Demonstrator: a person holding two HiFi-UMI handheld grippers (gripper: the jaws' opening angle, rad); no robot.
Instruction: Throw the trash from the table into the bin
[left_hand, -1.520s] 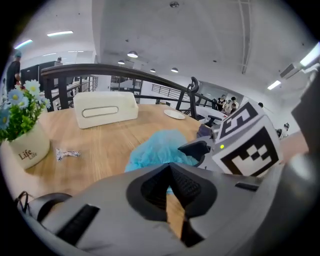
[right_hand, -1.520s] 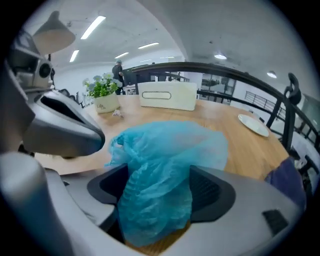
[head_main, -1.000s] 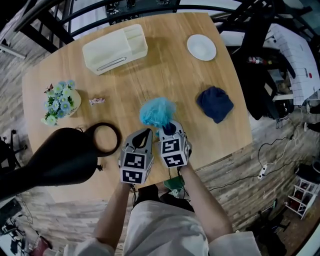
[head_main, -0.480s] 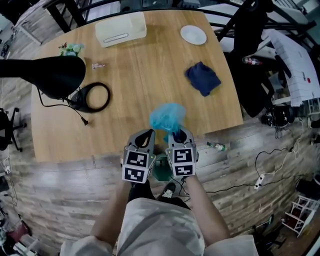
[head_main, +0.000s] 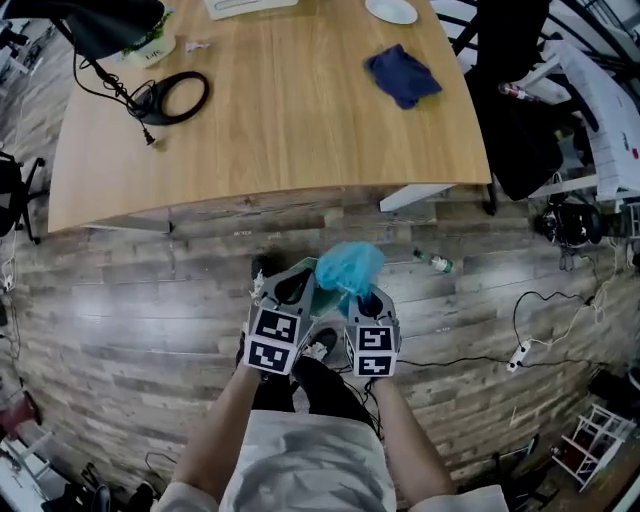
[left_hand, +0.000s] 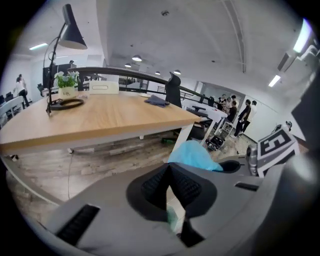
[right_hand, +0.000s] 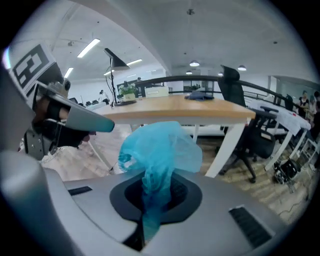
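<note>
My right gripper (head_main: 362, 293) is shut on a crumpled light-blue plastic bag (head_main: 349, 268), which puffs out above its jaws (right_hand: 160, 145). In the right gripper view the bag's neck runs down between the pads of the right gripper (right_hand: 157, 182). My left gripper (head_main: 294, 274) rides close beside it on the left, with its pads meeting at the tips (left_hand: 170, 167). A pale green patch shows low between them and I cannot tell what it is. Both grippers hang over the wooden floor, short of the table (head_main: 260, 130). No bin is in view.
On the table lie a dark blue cloth (head_main: 402, 75), a white plate (head_main: 392, 10), a small wrapper (head_main: 197, 45) and a black lamp's ring base (head_main: 180, 95). A bottle (head_main: 436, 263) and cables (head_main: 520, 350) lie on the floor at right, near a black office chair (head_main: 530, 130).
The person has backed away from the table. Both grippers, the right one still carrying the blue bag, have gone from above the tabletop to over the floor.
</note>
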